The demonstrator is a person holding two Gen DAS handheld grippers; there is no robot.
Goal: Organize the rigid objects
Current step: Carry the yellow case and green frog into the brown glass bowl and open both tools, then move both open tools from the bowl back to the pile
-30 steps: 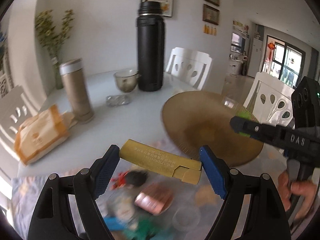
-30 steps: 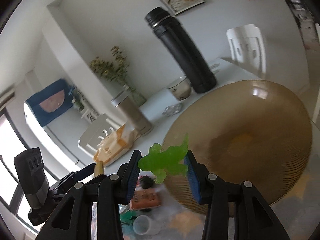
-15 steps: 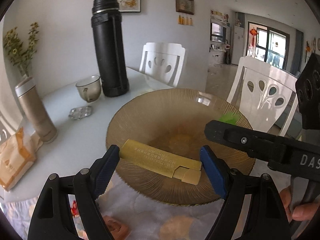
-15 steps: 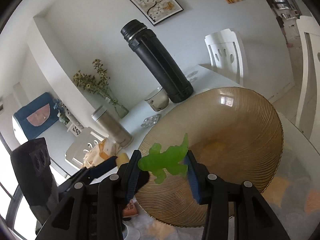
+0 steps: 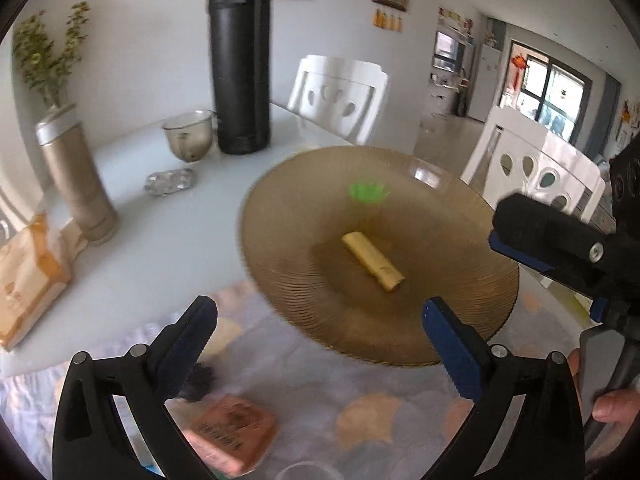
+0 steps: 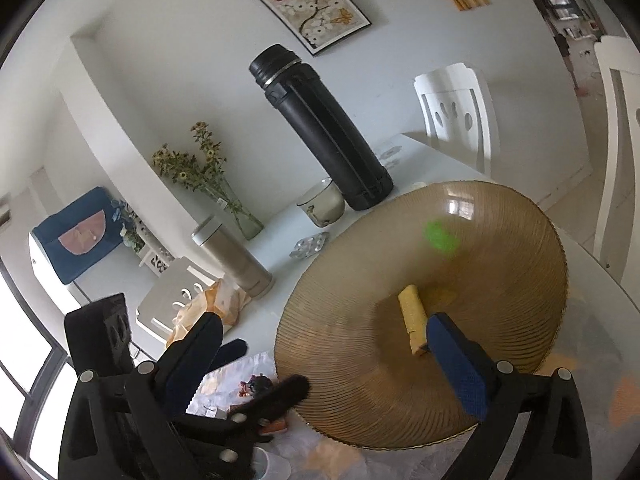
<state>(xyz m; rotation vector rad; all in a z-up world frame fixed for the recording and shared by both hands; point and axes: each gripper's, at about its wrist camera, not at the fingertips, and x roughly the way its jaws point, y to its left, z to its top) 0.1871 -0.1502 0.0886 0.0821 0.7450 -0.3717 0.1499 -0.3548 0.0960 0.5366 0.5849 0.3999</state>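
Both tools are spread wide with nothing between their jaws, having just been opening. The gold bar [image 5: 373,255] lies in the middle of the amber plate [image 5: 304,280], ahead of the left tool [image 5: 320,326] and just beyond the right tool [image 6: 320,344]. The green toy [image 5: 369,192], blurred, is seen farther back over the plate.

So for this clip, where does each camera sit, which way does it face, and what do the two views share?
Left wrist: on the left gripper, jaws just opened, empty, looking down at the amber plate; the right gripper and a hand show at the right edge.
Right wrist: on the right gripper, jaws just opened, empty, tilted over the same plate; the left gripper shows at lower left.
Shared: the plate holding the gold bar and blurred green toy, black thermos, glass bowl.
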